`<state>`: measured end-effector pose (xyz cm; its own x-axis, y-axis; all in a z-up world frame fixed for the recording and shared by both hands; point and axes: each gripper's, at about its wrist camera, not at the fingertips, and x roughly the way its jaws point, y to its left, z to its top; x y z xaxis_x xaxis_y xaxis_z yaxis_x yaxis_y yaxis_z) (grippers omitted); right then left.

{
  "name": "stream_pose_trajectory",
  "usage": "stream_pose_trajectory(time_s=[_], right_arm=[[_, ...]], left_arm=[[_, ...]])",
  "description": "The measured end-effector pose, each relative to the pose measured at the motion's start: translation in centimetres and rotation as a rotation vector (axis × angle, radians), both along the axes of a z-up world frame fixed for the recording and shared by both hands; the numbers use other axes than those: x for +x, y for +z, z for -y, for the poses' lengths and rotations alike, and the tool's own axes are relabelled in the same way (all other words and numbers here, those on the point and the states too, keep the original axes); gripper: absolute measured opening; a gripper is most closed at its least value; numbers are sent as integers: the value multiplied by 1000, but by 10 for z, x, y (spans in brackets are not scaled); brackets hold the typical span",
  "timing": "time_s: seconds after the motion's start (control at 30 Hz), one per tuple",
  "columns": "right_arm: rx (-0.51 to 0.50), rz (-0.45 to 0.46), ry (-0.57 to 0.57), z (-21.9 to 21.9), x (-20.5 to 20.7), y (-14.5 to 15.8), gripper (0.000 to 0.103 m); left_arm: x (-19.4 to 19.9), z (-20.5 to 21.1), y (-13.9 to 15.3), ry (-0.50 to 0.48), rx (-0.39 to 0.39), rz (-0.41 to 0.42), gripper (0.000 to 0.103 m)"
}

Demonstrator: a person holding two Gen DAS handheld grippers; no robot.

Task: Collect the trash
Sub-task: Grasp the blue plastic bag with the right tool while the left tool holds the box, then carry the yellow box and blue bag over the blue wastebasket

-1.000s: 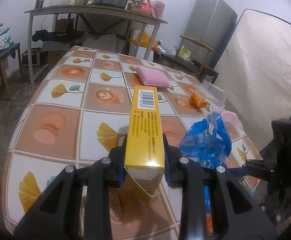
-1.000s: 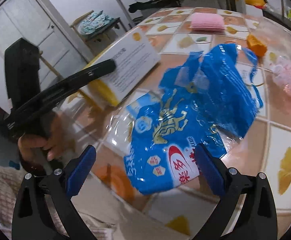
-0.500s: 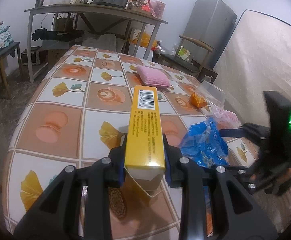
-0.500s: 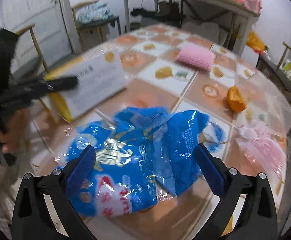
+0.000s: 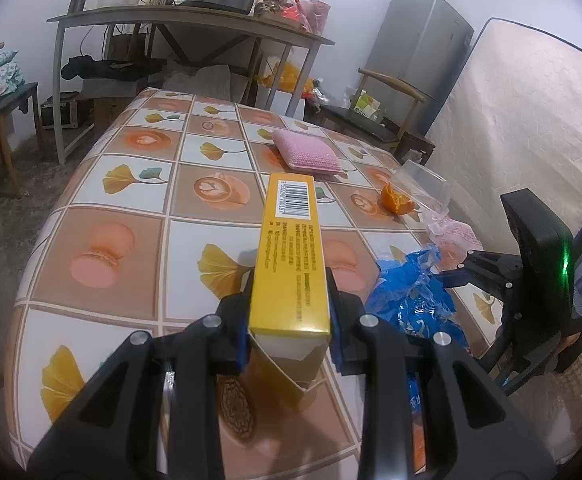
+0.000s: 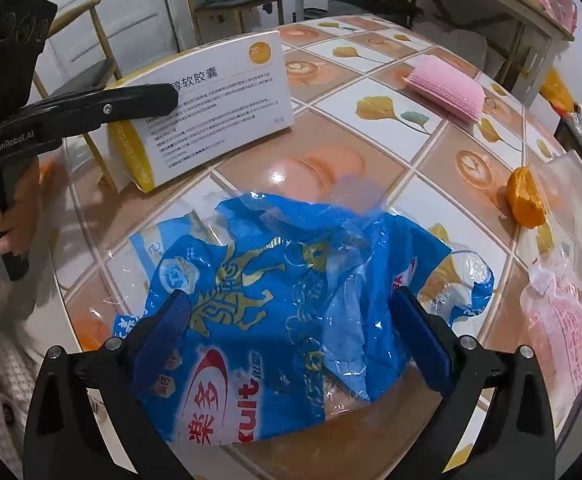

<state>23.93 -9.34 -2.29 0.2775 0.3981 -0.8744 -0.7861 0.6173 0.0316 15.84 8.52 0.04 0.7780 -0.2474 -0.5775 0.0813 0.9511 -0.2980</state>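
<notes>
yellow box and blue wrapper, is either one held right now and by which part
The left hand-held gripper clamps the yellow box by its near end. The right hand-held gripper stands open around the blue wrapper, unheld.

"GenRobot.AI" on claw arm (image 6: 23,144) (left)

Blue wrapper (image 6: 291,300): crinkled glossy plastic film. Yellow box (image 5: 291,256): smooth matt cardboard. Tablecloth (image 5: 131,208): glossy vinyl. Pink sponge (image 5: 306,155): rough mesh.

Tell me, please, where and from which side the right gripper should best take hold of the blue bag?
Probably the raised crumpled ridge in the middle of the blue bag, from above. The bag lies mostly flat on the table, so only that ridge offers a pinchable fold. The open right gripper already straddles it.
</notes>
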Motion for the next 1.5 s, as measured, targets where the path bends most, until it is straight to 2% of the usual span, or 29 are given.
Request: stream_pose_trajectory(time_s=[0.07,0.2,0.37,0.4,0.47,0.63,0.97,1.5], right_arm=[[0,4,-25,1,-1,0,96],[8,11,-93,3,-3,3,83],[24,13,-216,13,-5,8,50],[26,13,-238,14,-6,8,46],[31,11,-280,17,-7,9,31],[79,-11,-363,26,-11,9,14],[266,-33,-511,56,-20,15,8],[426,30,-622,98,-38,40,8]], left_arm=[[0,0,0,-1,2,0,28],[0,0,0,-1,2,0,28],[0,0,0,1,5,1,28],[1,-1,0,2,5,2,28],[1,0,0,2,7,2,28],[2,4,2,8,42,12,27],[1,7,4,13,68,31,27],[-8,24,26,-38,56,104,27]])
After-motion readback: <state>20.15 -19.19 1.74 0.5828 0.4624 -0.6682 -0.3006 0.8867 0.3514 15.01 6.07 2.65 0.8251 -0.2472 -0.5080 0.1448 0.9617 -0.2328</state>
